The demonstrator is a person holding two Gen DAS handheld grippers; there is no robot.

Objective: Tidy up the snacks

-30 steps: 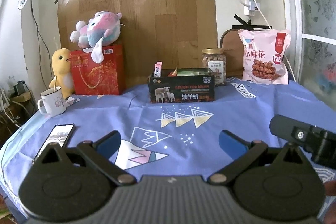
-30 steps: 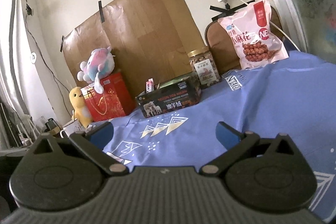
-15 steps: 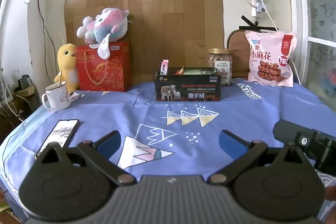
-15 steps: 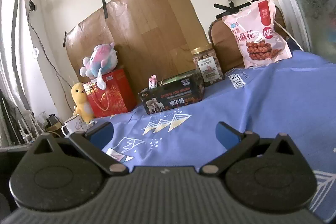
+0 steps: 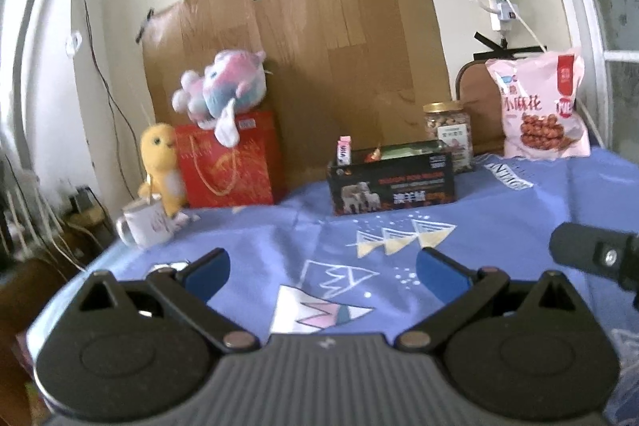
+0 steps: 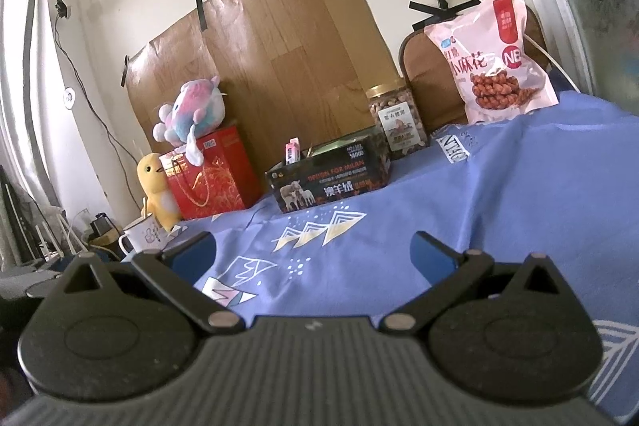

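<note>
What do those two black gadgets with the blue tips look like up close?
Both look alike. The left gripper and right gripper each have a ribbed grey body, two round black housings, black linkage arms with metal pivot pins, and flat blue finger pads.

Box (image 5: 391,182) stands mid-table; jar (image 5: 449,132) behind it, snack bag (image 5: 539,106) right.

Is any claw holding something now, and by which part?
Nothing is held. The left claw and the right claw are both open and empty above the blue cloth.

Bare blue cloth (image 6: 499,194) lies before the black box (image 6: 329,178).
</note>
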